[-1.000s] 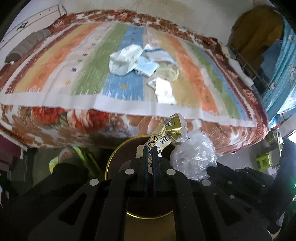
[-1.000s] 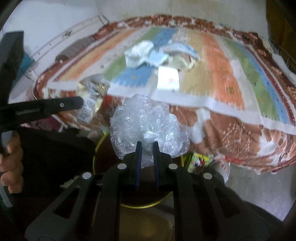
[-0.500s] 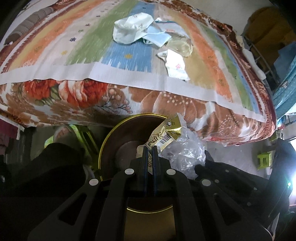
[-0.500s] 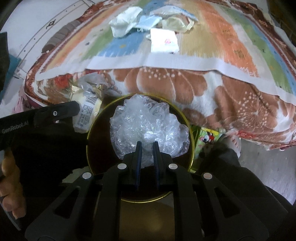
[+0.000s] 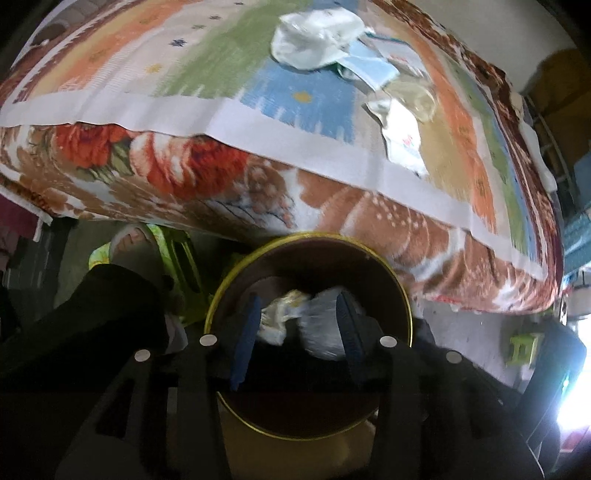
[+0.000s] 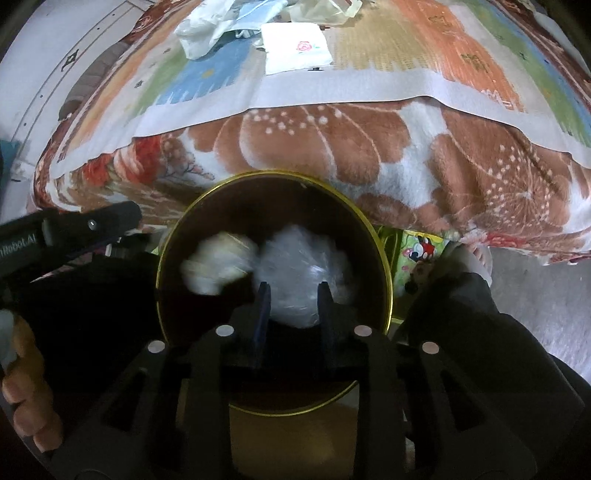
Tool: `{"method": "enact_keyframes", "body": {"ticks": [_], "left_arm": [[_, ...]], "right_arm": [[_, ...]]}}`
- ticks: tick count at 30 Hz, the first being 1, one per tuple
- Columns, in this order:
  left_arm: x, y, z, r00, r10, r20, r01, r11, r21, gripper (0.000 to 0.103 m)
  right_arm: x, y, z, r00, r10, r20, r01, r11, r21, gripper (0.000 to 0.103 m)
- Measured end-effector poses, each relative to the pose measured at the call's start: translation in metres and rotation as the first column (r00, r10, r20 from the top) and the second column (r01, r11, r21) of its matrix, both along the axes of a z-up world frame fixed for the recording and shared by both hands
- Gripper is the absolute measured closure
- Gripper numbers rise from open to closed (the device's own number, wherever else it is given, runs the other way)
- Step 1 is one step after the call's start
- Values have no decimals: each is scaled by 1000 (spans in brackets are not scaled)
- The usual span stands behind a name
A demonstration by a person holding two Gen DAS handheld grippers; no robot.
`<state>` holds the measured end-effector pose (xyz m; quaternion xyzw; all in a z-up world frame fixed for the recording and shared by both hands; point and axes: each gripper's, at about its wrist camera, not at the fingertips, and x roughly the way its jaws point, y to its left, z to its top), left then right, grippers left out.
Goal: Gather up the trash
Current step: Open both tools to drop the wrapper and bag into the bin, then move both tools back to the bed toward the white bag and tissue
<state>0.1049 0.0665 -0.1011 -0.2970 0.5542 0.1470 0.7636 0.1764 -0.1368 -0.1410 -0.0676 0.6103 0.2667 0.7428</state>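
I have both tools over the bin [image 6: 384,288], its round mouth at 6 o'clock below the bed [image 6: 332,155]. The left gripper [image 5: 297,332] has its jaws spread wide with nothing in them; the right gripper [image 6: 291,306] is parted too, and the clear plastic wad [image 6: 299,280] sits loose between its fingers, inside the bin. The wrapper [image 6: 218,266] shows blurred beside it at 9 o'clock. The remaining trash lies up on the bed at 12 o'clock from both tools: a white crumpled bag [image 5: 314,35], a blue packet [image 5: 369,68] and a flat white napkin [image 6: 295,46]. The napkin's long edge runs roughly 9 to 3 in the right view, and I judge the right gripper nearer to it.
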Motion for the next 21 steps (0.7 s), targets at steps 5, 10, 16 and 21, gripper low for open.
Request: {"method": "enact_keyframes", "body": {"ticks": [5, 10, 16, 21], "left_arm": [[1, 3, 10, 1000, 5, 24, -6, 1000, 25, 54], [3, 6, 21, 999, 10, 52, -14, 997, 75, 50], [3, 16, 40, 992, 0, 126, 1, 1000, -3, 38], [4, 23, 56, 989, 3, 148, -15, 997, 79, 30]], "right_arm": [[1, 1, 7, 1000, 2, 22, -3, 1000, 16, 65], [1, 3, 18, 998, 15, 55, -16, 999, 32, 59], [5, 5, 35, 994, 26, 109, -31, 999, 45, 52], [8, 8, 52, 983, 58, 175, -65, 997, 39, 44]]}}
